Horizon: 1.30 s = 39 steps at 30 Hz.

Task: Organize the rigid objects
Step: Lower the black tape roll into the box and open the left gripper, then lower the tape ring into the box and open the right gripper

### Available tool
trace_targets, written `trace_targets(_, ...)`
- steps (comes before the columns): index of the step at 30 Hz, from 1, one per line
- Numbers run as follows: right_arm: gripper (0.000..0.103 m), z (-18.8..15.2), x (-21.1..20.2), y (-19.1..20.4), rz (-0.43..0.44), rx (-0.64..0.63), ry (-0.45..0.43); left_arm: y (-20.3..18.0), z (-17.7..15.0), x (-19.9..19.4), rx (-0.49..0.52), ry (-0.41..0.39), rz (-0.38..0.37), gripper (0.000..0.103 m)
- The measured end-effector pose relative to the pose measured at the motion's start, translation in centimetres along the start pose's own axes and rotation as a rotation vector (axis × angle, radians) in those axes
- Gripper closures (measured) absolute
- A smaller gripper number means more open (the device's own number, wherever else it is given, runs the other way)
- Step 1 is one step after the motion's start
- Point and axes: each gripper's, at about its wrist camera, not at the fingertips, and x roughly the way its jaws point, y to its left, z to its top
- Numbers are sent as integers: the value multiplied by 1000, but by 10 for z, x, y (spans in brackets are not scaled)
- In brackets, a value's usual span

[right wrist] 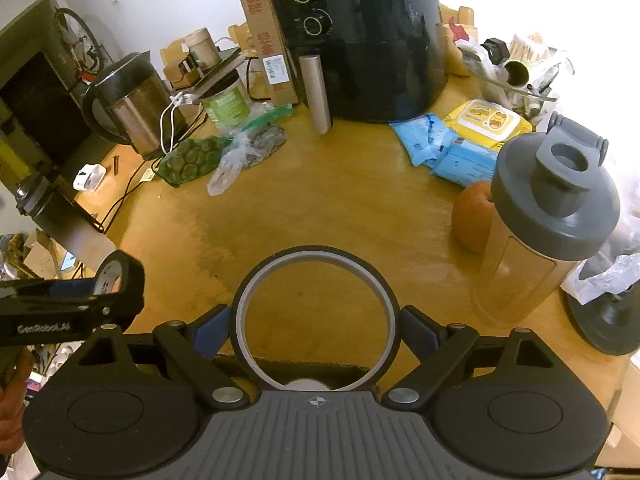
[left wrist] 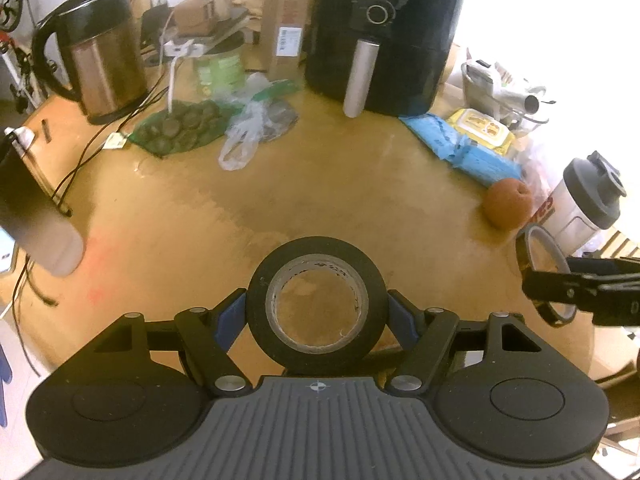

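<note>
Left wrist: left gripper (left wrist: 316, 312) clamps black tape (left wrist: 264, 304); right gripper (right wrist: 316, 330) clamps thin ring (right wrist: 394, 312) above table (right wrist: 320, 200).

A black air fryer (left wrist: 386, 36) is set at the far edge of the wooden tabletop (left wrist: 340, 200), with a tall cardboard box (left wrist: 286, 16) stood just beside it and a steel kettle (left wrist: 100, 56) placed toward the far left corner. Blue packets (left wrist: 464, 146) and a yellow wipes pack (left wrist: 482, 130) are laid near the right edge. An orange (left wrist: 508, 202) and a grey-lidded shaker bottle (left wrist: 584, 200) are seen there too.
</note>
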Motion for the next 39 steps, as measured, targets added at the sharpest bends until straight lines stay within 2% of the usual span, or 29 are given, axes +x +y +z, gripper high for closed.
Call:
trace_targets(7,12,-9,-8,1,5,2,-4,4,-24,-15,-8,13,-4,31)
trace_targets(18,12,-29,-22,0,1,12,0,-16,-59,-18,21,54,-57,31)
trace_targets(24,12,-37,-29,-4,-9,22,0,-23,-60,-16,36,53,-67,31)
trace_targets(32,12,-44,-33,-8,-21,39,2,-30,-53,-19,76,-27,-66,28)
trace_targets(39,12,-49,-32,-9,-25,54,10,-24,-64,-21,59,-3,-68,27)
